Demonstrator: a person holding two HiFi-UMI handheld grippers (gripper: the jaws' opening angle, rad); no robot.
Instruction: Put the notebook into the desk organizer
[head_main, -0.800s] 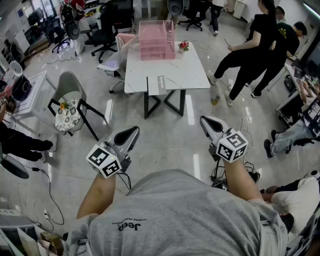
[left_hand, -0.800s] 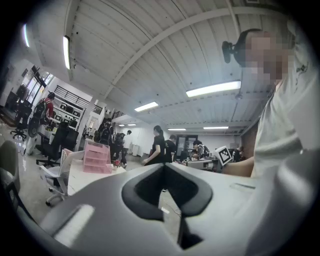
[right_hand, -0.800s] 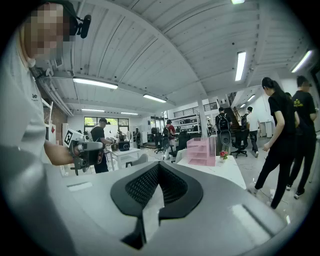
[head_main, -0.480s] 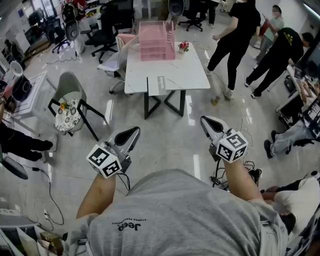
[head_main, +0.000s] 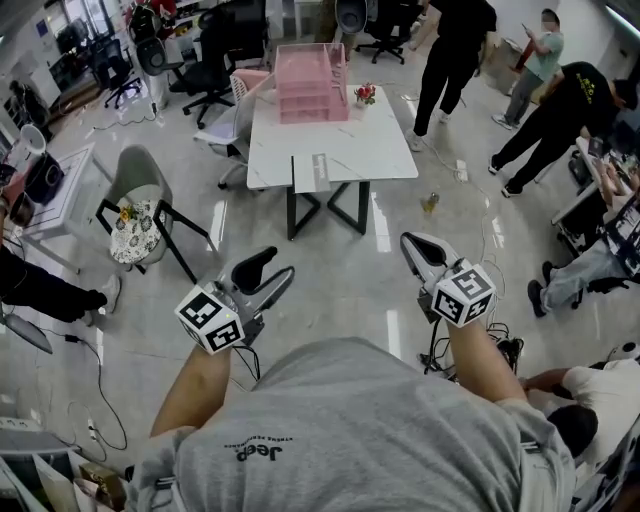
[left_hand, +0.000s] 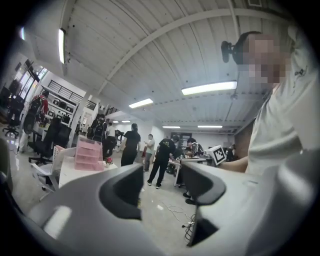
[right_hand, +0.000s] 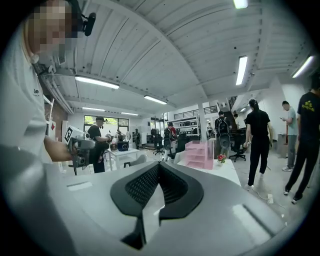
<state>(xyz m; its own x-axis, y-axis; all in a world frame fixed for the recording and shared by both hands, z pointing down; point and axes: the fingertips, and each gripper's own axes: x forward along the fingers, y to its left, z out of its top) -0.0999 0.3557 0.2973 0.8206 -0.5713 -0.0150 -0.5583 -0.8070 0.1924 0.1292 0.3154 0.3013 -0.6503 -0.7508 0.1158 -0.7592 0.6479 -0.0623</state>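
Note:
The pink desk organizer stands at the far end of a white table, well ahead of me. A flat pale thing, possibly the notebook, lies at the table's near edge. Both grippers hang over the floor, short of the table. My left gripper is open with nothing between its jaws; its own view shows the gap and the organizer far off. My right gripper is shut and empty, its pads meeting, and the organizer shows beyond it.
A small flower pot sits beside the organizer. A grey chair with a patterned cushion stands at the left. Several people move about at the right. Cables trail over the floor at my left, and office chairs stand behind the table.
My left gripper's jaws have spread apart from a near-shut stance. The right gripper has stayed put. The people at the back right have walked on.

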